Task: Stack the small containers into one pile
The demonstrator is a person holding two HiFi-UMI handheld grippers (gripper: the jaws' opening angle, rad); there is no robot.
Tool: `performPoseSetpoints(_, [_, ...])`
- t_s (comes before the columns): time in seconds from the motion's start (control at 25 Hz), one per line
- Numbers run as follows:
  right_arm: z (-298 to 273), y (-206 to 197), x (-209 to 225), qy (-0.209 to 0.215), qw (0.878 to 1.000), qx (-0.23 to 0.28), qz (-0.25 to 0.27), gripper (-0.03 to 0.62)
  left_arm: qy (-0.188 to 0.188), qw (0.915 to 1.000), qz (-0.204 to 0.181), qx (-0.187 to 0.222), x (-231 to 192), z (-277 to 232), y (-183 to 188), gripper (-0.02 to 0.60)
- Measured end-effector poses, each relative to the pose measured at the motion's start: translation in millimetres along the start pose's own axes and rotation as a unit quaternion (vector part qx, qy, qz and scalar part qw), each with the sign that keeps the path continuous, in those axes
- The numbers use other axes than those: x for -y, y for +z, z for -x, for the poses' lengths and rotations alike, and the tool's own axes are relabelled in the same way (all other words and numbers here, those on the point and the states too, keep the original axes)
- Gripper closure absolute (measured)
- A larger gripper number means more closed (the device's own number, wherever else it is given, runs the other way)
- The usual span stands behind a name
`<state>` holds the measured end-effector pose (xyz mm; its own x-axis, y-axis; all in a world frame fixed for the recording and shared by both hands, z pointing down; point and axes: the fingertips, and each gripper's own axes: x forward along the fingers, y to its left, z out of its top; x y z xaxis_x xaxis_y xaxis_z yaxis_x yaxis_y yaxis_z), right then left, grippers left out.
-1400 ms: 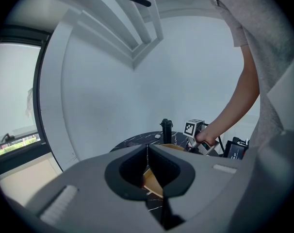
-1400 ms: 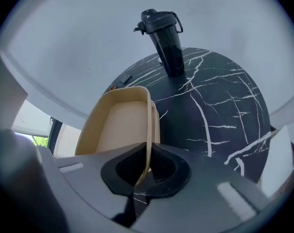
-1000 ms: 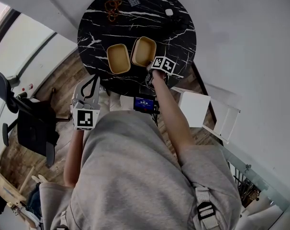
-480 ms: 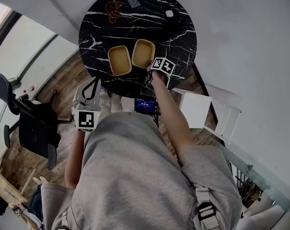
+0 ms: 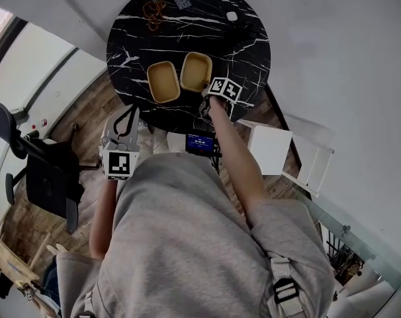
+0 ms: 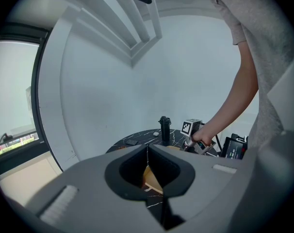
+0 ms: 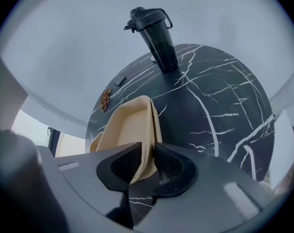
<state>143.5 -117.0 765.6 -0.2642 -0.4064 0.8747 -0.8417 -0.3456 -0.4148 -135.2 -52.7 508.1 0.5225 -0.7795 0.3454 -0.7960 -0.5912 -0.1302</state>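
Two small tan containers sit side by side on the round black marble table [image 5: 247, 52], the left container [image 5: 163, 81] and the right container [image 5: 196, 71]. My right gripper [image 5: 204, 100] is at the near corner of the right container [image 7: 130, 130]. Its jaws have just been opening, and the container's wall stands between them [image 7: 146, 161] with a gap beside the pads. My left gripper [image 5: 121, 121] hangs off the table's near left edge. It is shut with nothing in it [image 6: 148, 166].
A dark bottle [image 7: 156, 38] stands at the far side of the table. Orange-brown rings [image 5: 155, 10], a grey card [image 5: 181, 0] and a small white object [image 5: 231, 16] lie near the far edge. A white box [image 5: 270, 148] and a blue-screened device [image 5: 199, 143] sit below the table's near edge.
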Motion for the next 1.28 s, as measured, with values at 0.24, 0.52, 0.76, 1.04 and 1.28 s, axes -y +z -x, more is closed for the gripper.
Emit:
performPoseSetpoints(0.24, [12,3,-12,0.023,0.997,0.005,0.074,0.490,0.002,1.0000,0.002,0.000,1,-3,0,0.577])
performPoseSetpoints(0.52, [6,1,-6,0.016,0.996,-0.003,0.088,0.493,0.003,1.0000,0.002,0.001,2,-7,3,0.577])
performPoseSetpoints(0.76, [11,7,-13,0.000,0.992,0.002,0.123,0.481,0.011,0.9999,0.001,0.003,-2,-9,5,0.577])
performPoseSetpoints(1.04, [26,8,-28,0.023,0.976,-0.001,0.215,0.437,0.022,0.9997,0.005,0.011,-8,-15,10,0.577])
performPoseSetpoints(1.28, [26,22,-19,0.004,0.976,0.004,0.216,0.437,0.019,0.9997,0.007,0.011,-9,-20,8,0.577])
